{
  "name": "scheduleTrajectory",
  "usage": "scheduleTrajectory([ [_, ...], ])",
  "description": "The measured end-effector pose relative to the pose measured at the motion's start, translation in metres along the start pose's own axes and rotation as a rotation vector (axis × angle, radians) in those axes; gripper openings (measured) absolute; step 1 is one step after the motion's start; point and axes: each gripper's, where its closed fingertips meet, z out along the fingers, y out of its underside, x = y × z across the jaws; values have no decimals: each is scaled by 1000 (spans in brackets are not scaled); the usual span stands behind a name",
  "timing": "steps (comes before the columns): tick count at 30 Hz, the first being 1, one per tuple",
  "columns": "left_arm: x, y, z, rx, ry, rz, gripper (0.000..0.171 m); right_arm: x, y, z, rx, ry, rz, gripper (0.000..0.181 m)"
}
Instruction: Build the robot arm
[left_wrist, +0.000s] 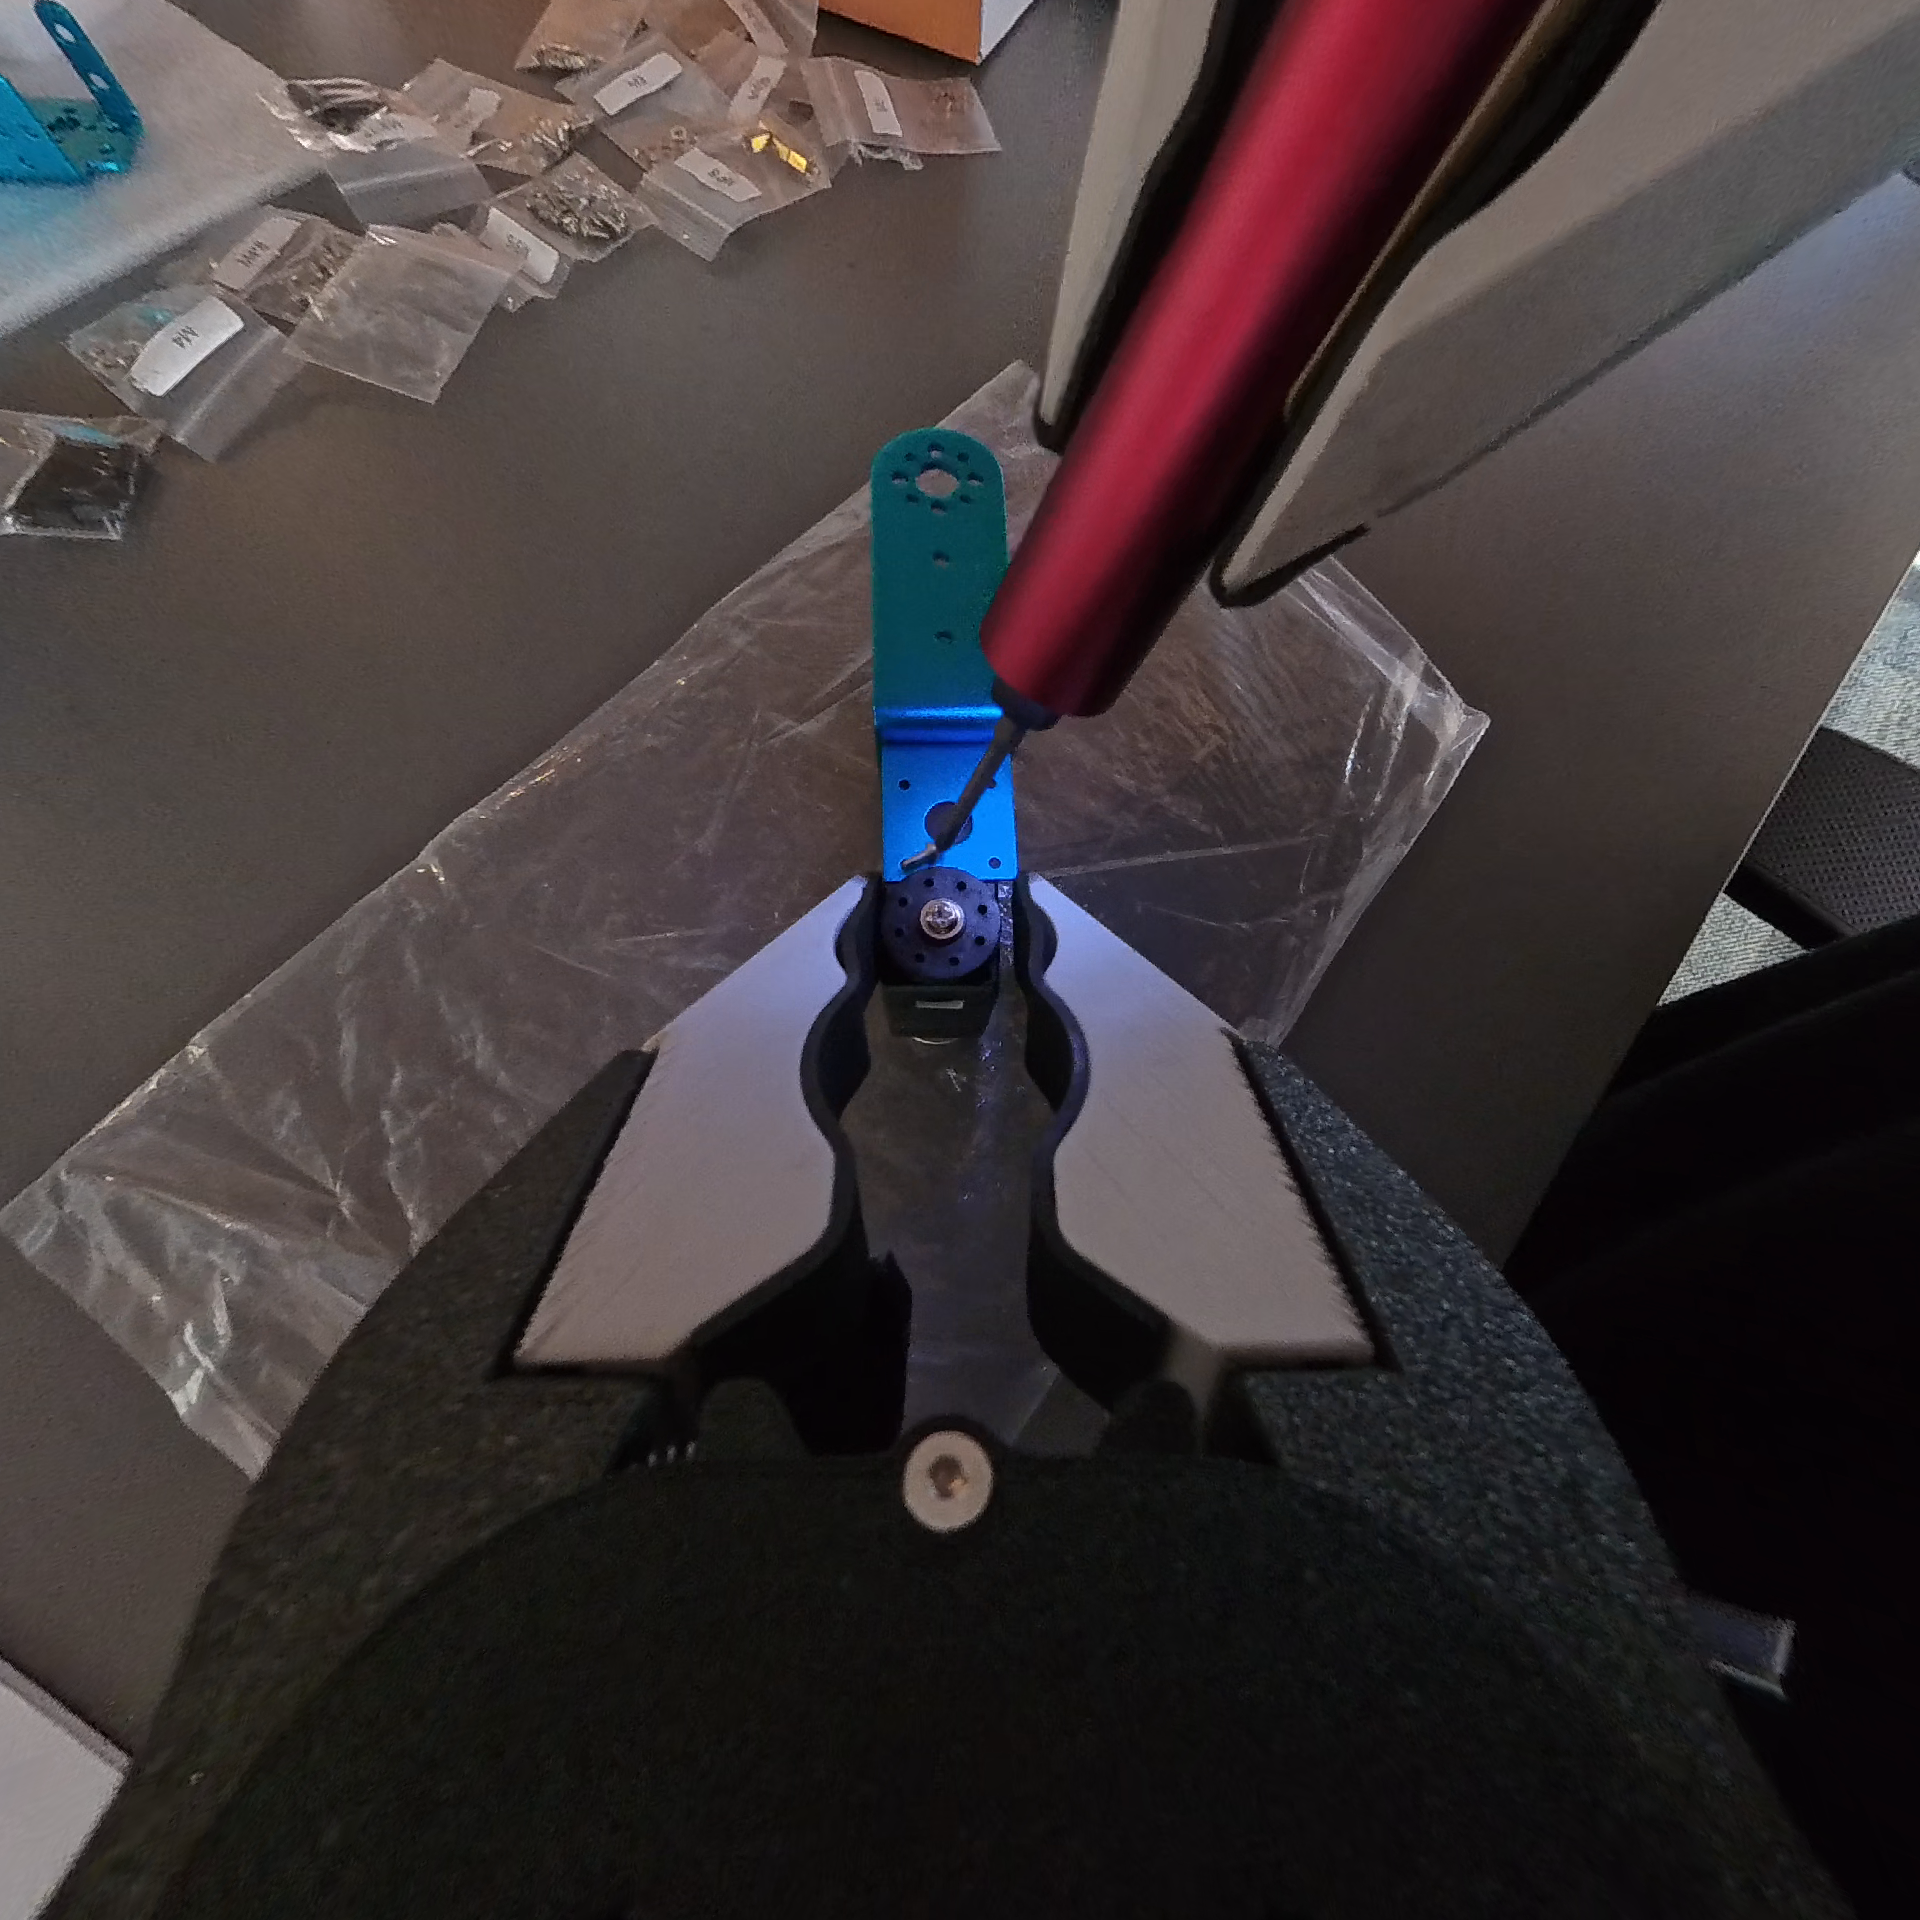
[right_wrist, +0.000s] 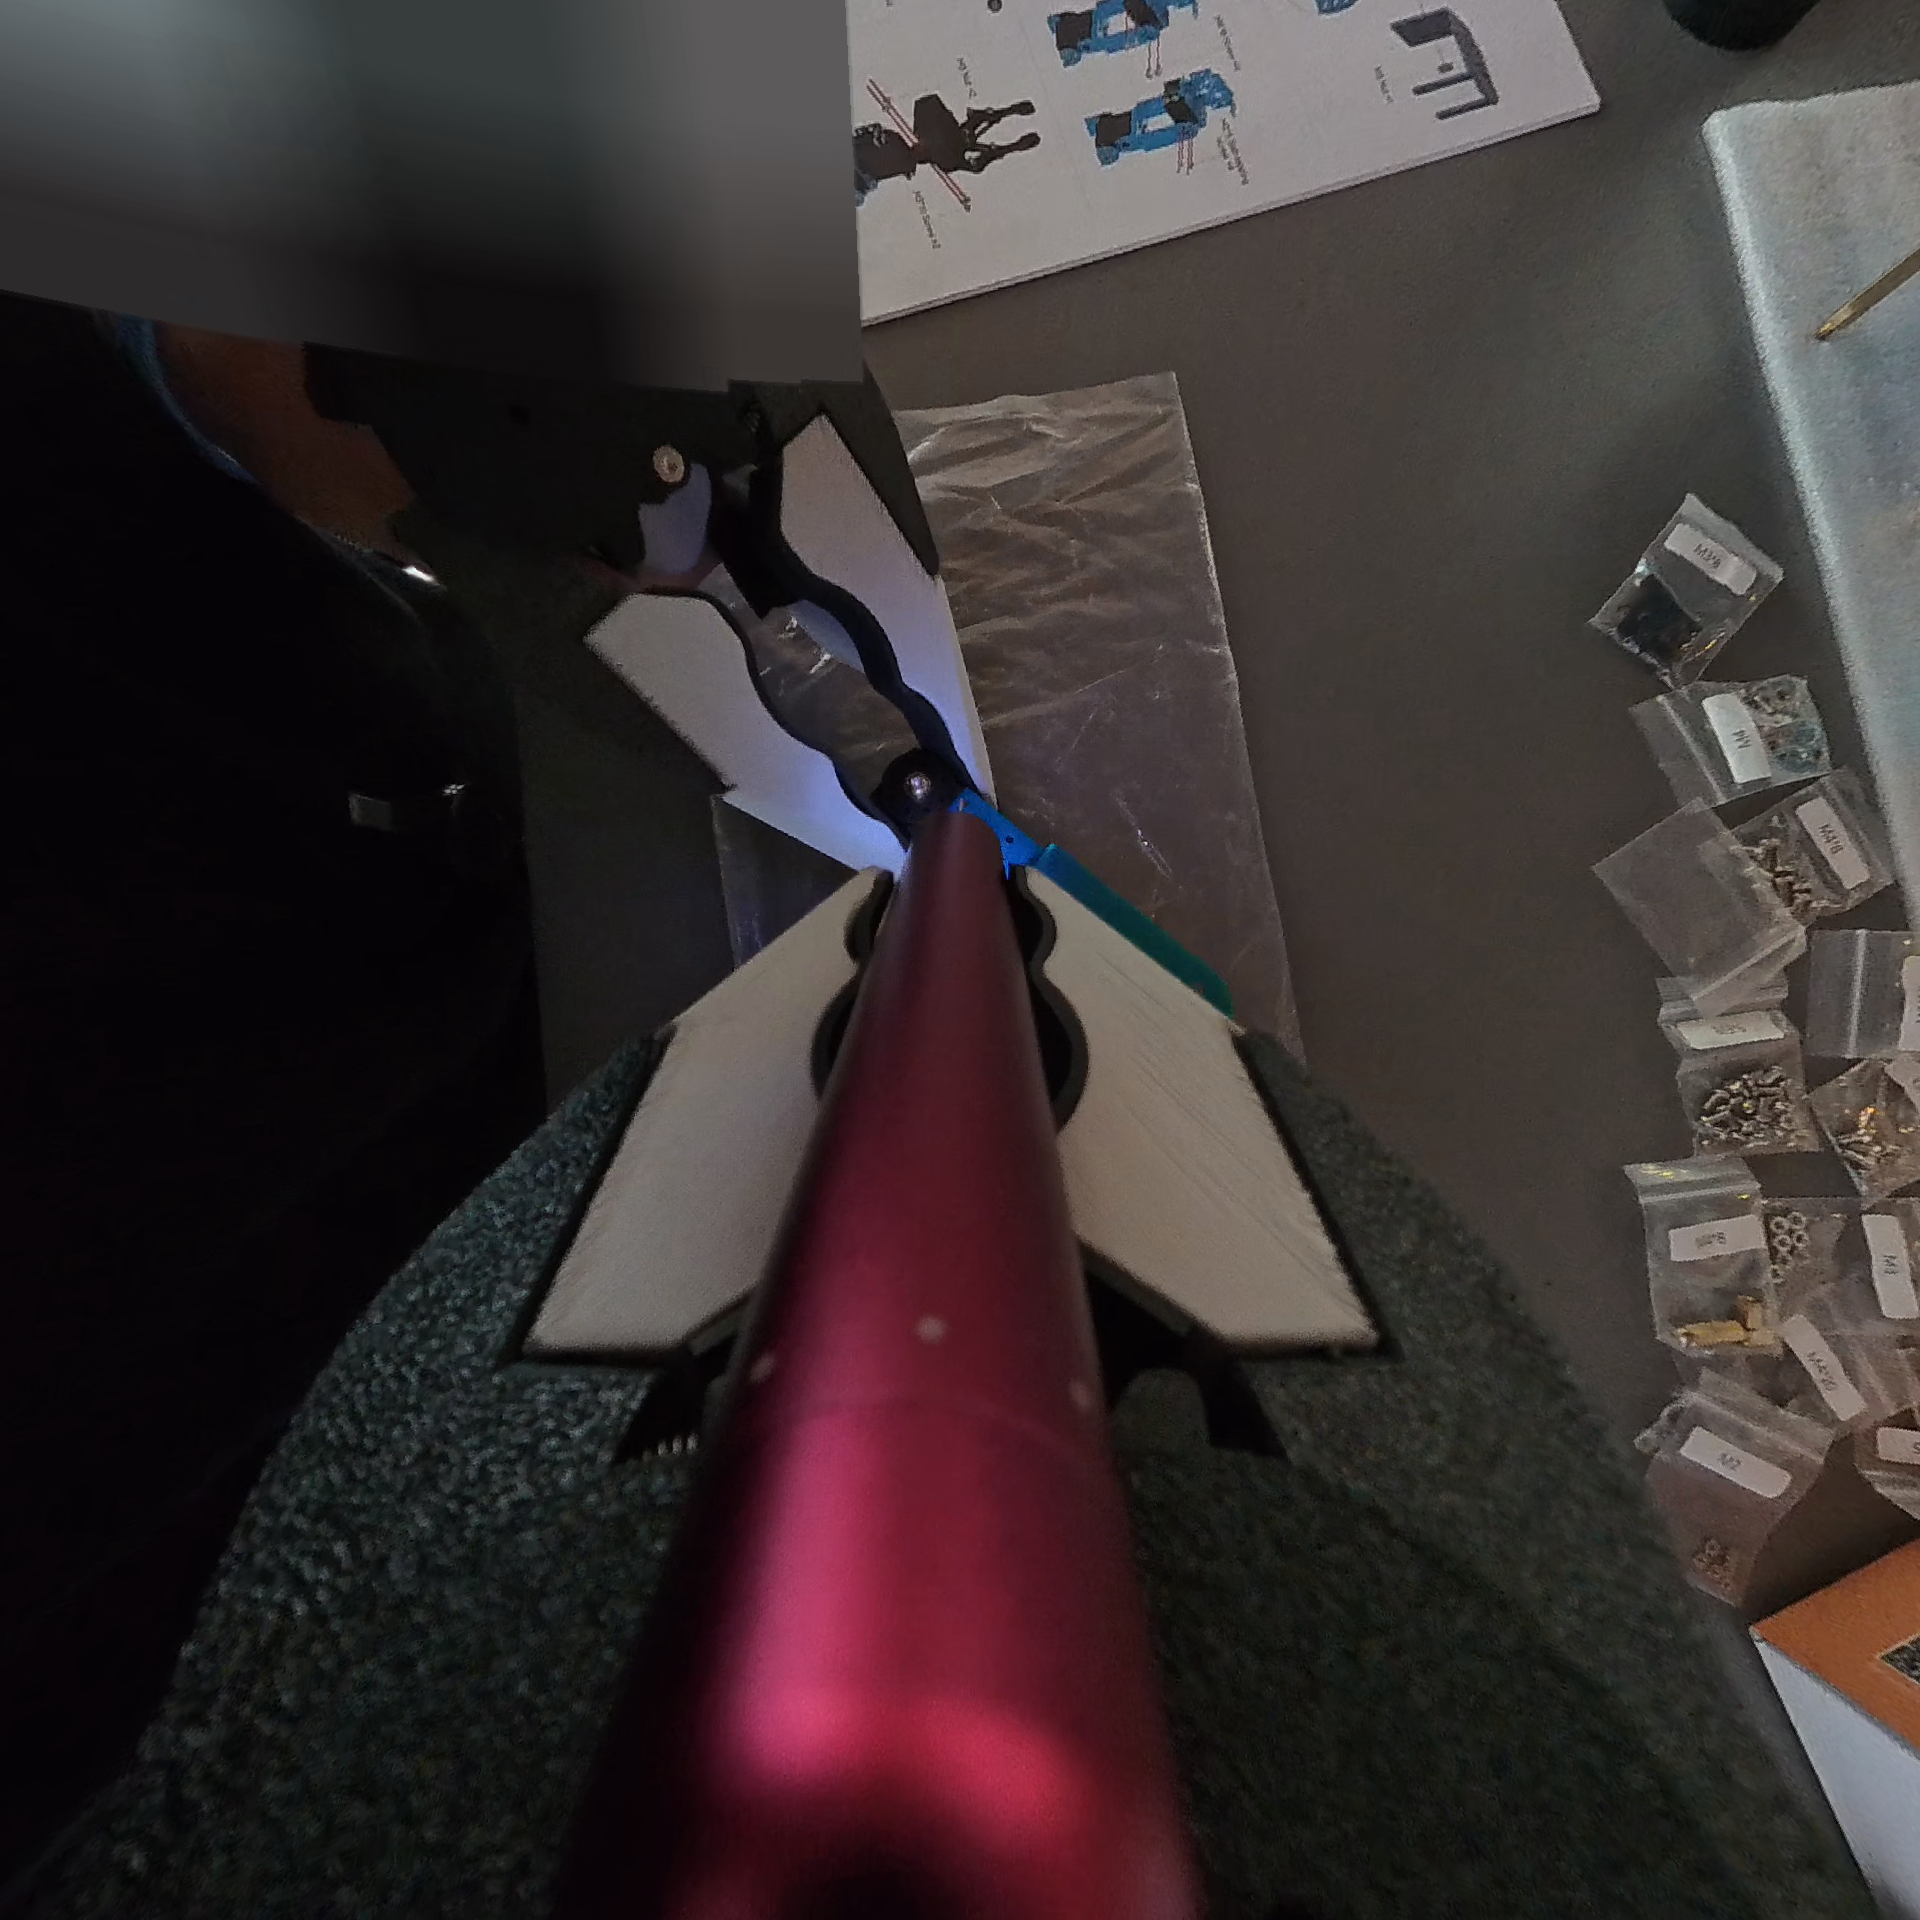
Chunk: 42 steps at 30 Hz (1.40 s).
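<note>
Left gripper (left_wrist: 940, 935) clenched on small black servo (left_wrist: 940, 920); blue perforated metal bracket (left_wrist: 940, 644) pointing to 12 o'clock. Right gripper (right_wrist: 951, 883) grasping red metal screwdriver (right_wrist: 914, 1351), thin tip on bracket. Printed instruction sheet (right_wrist: 1195, 156) only in right wrist view.

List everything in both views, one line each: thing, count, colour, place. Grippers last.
servo: one, black, round horn with a silver screw, clamped in the left jaws.
bracket: one, blue, bent, against the servo horn.
screwdriver: one, red barrel, thin bit, tip over the bracket.
large plastic bag: one, clear, flat on the table under the work.
small hardware bags: many, clear with white labels, spread on the table.
instruction sheet: one, white, printed, far side of the table.
table: one, grey-brown.
left gripper: shut on the servo.
right gripper: shut on the screwdriver.
</note>
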Motion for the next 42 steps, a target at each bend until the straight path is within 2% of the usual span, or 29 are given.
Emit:
scheduleTrajectory([
  [3, 1, -1, -1, 4, 0, -10, 25, 0, 0, 0, 5, -2, 0, 23],
  [5, 2, -4, -3, 21, -5, -23, 37, -1, -1, 0, 6, -1, -5, 23],
  [7, 2, -7, -5, 36, -13, -40, 40, -2, -2, -1, 14, -4, -7, 23],
  [14, 4, -9, -2, 29, 13, -68, 24, 3, 0, -14, 74, 15, 36, 23],
  [23, 2, -9, -1, 4, 31, -50, 24, 8, 7, -36, 301, 36, 185, 23],
  [26, 2, -9, -1, -3, 37, -42, 24, 3, 16, -41, 376, 43, 175, 23],
  [31, 4, -8, -2, -34, 86, 27, 23, -7, 65, -42, 318, 59, 99, 23],
  [33, 5, -8, -2, -53, 119, 84, 22, -4, 84, -36, 308, 50, 123, 23],
  [37, 3, -9, -1, -77, 115, 161, 23, -4, 85, -25, 365, 35, 89, 23],
  [40, 5, -18, -5, -54, 73, 204, 37, -5, 93, -15, 327, 2, 96, 23],
  [42, 13, -33, -13, 11, 47, 260, 44, -7, 91, -17, 366, -31, 130, 22],
])
